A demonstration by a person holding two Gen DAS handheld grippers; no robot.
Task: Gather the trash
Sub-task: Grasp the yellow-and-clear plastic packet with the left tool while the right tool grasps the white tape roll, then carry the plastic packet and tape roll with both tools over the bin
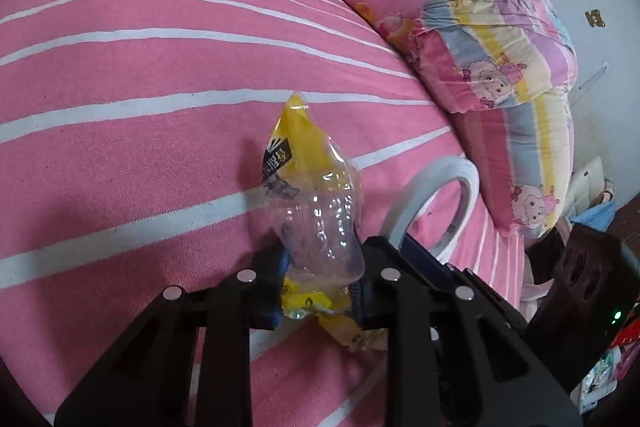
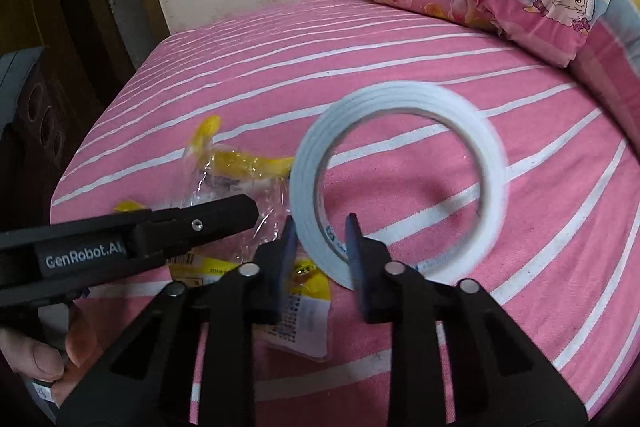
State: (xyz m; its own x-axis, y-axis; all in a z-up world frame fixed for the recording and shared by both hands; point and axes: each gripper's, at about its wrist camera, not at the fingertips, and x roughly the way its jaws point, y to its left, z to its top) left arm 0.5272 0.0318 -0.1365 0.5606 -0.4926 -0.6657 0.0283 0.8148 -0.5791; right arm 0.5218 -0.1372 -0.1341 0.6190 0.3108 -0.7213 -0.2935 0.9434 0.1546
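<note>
The bed sheet [image 1: 140, 75] is pink with white stripes, the wrapper [image 1: 308, 195] is yellow and see-through, the tape roll [image 2: 400, 179] is white, and the pillow [image 1: 492, 55] has cartoon sheep.

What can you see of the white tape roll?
The white ring-shaped tape roll is wide, with a large open centre and layered windings visible on its side face; blue print marks its inner core. It stands tilted on edge, and the right hand-held gripper is shut on its lower rim, one blue pad inside the ring and one outside. Whether it touches the pink white-striped bedsheet is unclear. The yellow and clear plastic wrapper lies just left of it.
</note>
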